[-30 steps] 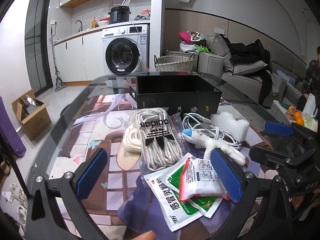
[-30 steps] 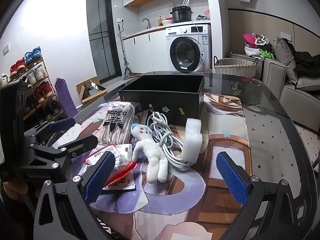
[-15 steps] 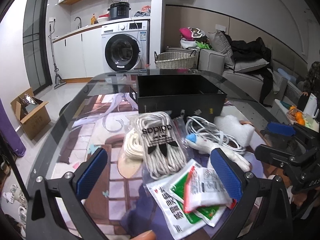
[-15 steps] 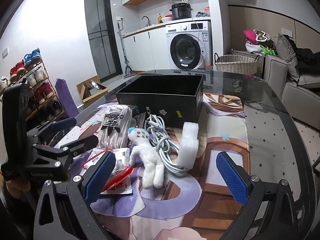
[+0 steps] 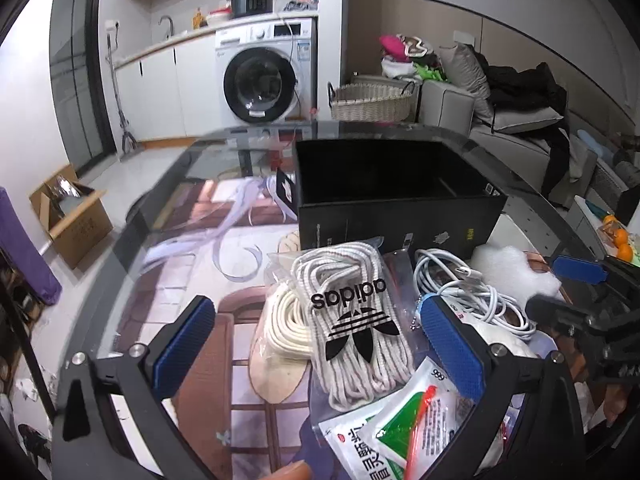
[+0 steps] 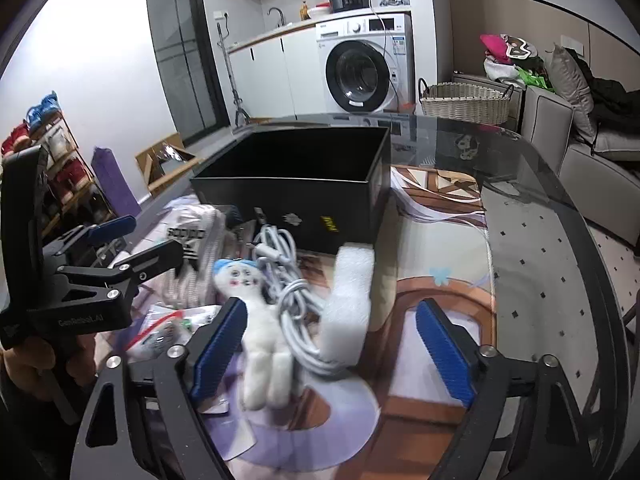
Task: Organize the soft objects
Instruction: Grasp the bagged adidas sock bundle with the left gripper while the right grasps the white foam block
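Observation:
An open black box stands on the glass table. In front of it lie a bagged white adidas rope bundle, a white cable coil, a white plush doll, a white foam piece and medicine sachets. My left gripper is open just above the rope bundle. My right gripper is open over the doll, cable and foam.
The glass table lies over a patterned mat. Beyond it are a washing machine, a wicker basket, a sofa with clothes and a cardboard box on the floor.
Both grippers have moved forward and lower toward the pile. The rope bundle now sits between the left fingers; the doll and foam sit between the right fingers.

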Motion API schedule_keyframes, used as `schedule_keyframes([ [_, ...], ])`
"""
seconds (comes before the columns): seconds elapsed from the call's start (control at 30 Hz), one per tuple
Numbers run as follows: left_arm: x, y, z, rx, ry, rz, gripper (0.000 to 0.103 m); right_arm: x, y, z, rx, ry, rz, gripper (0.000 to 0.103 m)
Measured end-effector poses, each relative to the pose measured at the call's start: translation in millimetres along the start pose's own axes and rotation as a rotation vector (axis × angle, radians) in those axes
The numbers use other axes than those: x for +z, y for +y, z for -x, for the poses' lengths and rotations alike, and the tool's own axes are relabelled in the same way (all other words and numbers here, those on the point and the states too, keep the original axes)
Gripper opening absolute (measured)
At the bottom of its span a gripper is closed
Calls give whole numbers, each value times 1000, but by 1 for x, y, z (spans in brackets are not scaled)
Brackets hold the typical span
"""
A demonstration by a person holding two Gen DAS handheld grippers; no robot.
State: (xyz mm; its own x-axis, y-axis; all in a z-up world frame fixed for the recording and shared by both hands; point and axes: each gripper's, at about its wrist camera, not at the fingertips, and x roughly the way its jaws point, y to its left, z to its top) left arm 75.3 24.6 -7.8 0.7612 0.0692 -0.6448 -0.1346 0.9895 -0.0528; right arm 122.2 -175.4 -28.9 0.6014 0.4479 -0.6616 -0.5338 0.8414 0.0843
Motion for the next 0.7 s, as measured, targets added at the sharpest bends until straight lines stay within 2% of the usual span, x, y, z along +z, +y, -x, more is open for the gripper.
schedule_keyframes([
  [0.07,1,3,-5,-7,12,8,103,4,-8,-6,1,9,-25,80],
  [0.17,3,6,-11,33,24,21,103,8,-13,-13,-6,24,-34,68],
  [0.23,4,9,-15,28,34,32,103,10,-12,-18,-32,37,-18,67],
  [0.33,4,9,-17,42,34,26,103,12,-11,-25,-34,58,-12,59],
  [0.5,3,1,-16,27,29,2,102,11,-12,-30,-35,66,-3,55],
  [0.53,3,1,-16,31,29,-1,99,11,-13,-30,-36,67,-6,51],
  [0.6,3,0,-18,24,38,-6,88,10,-14,-30,-32,69,-14,43],
  [0.7,2,2,-21,-19,63,8,71,8,-14,-28,-31,59,-9,34],
])
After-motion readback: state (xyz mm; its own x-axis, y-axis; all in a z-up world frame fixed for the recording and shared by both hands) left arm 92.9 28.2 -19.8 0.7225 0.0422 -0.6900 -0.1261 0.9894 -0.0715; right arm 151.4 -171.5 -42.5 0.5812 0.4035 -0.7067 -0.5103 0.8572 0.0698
